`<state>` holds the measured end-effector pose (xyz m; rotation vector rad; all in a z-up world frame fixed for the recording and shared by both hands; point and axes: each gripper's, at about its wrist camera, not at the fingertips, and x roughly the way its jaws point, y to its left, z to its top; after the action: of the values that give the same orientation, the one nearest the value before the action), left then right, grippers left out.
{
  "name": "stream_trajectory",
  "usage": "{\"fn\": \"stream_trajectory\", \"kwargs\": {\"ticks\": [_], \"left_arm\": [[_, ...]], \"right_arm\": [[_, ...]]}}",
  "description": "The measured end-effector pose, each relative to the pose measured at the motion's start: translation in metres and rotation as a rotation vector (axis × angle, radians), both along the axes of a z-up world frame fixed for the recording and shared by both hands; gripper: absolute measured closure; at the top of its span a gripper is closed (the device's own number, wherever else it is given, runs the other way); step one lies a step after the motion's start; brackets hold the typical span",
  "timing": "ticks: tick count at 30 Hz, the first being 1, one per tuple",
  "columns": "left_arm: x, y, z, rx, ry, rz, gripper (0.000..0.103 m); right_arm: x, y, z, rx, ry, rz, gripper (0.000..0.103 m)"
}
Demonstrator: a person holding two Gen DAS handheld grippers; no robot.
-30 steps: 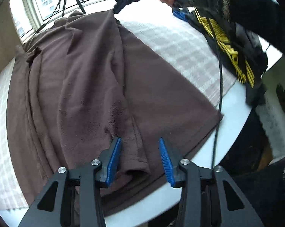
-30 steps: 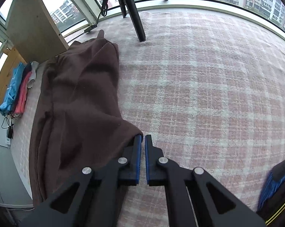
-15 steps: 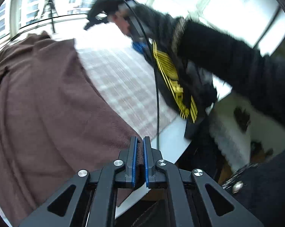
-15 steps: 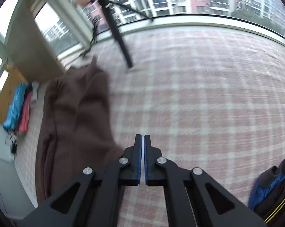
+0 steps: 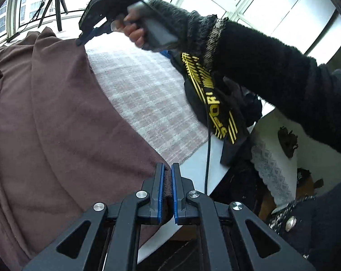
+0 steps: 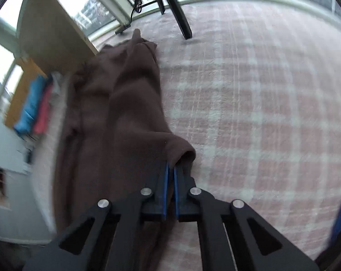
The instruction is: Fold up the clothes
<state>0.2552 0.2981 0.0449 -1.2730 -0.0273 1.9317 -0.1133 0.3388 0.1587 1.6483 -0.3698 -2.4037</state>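
Jaws pinching lengthwise-stretched brown garment (image 5: 57, 117)

Left claw (image 5: 167, 174), gaping a second ago, has just been closing and now pinches the near hem of the brown garment (image 5: 57, 124). Right claw (image 6: 170, 176) now lifts the far corner clear of the surface (image 6: 249, 113).

- One brown garment (image 5: 64, 117) in front of me.
- Two grippers of mine: left (image 5: 167, 180) and right (image 6: 171, 180).
- One checked cloth (image 6: 249, 117) under it all.
- One black-and-yellow garment (image 5: 211, 97).
- One tripod (image 5: 55, 2) by the window.
- One cable (image 5: 207, 149) hanging.
- Two folded things, blue (image 6: 30, 108) and red (image 6: 43, 110), on a shelf.
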Motion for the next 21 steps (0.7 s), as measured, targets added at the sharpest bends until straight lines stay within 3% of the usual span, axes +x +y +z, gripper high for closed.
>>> {"fn": "stream_trajectory", "kwargs": {"ticks": [3,5,7,8,9,12,14,17,21], "left_arm": [[-0.002,0.008,-0.018,-0.033,-0.084,-0.023,0.094],[0.005,0.004,-0.022,-0.064,-0.091,-0.025,0.092],[0.014,-0.007,-0.017,-0.06,-0.066,-0.018,0.079],[0.018,-0.014,-0.013,-0.056,-0.043,0.003,0.066],[0.021,-0.017,-0.011,-0.055,-0.027,0.016,0.06],[0.029,-0.008,-0.007,-0.068,0.047,-0.004,0.056],[0.033,0.009,-0.011,-0.114,0.089,-0.052,0.056],[0.029,0.014,-0.011,-0.097,0.072,-0.062,0.056],[0.008,-0.011,0.001,-0.077,0.068,0.055,0.055]], "right_arm": [[0.0,0.0,-0.002,0.041,-0.002,-0.011,0.098],[0.003,-0.001,0.0,0.051,-0.019,0.02,0.097],[0.007,0.006,0.008,0.031,-0.013,0.01,0.095],[0.011,0.014,0.014,0.012,0.008,-0.016,0.092],[0.014,0.022,0.016,-0.01,0.023,-0.032,0.086],[0.016,0.037,0.019,-0.073,0.03,-0.088,0.07],[0.016,0.041,0.016,-0.107,0.025,-0.101,0.07],[0.015,0.038,0.013,-0.144,0.022,-0.091,0.07],[0.012,0.03,0.017,-0.152,0.034,-0.088,0.07]]}}
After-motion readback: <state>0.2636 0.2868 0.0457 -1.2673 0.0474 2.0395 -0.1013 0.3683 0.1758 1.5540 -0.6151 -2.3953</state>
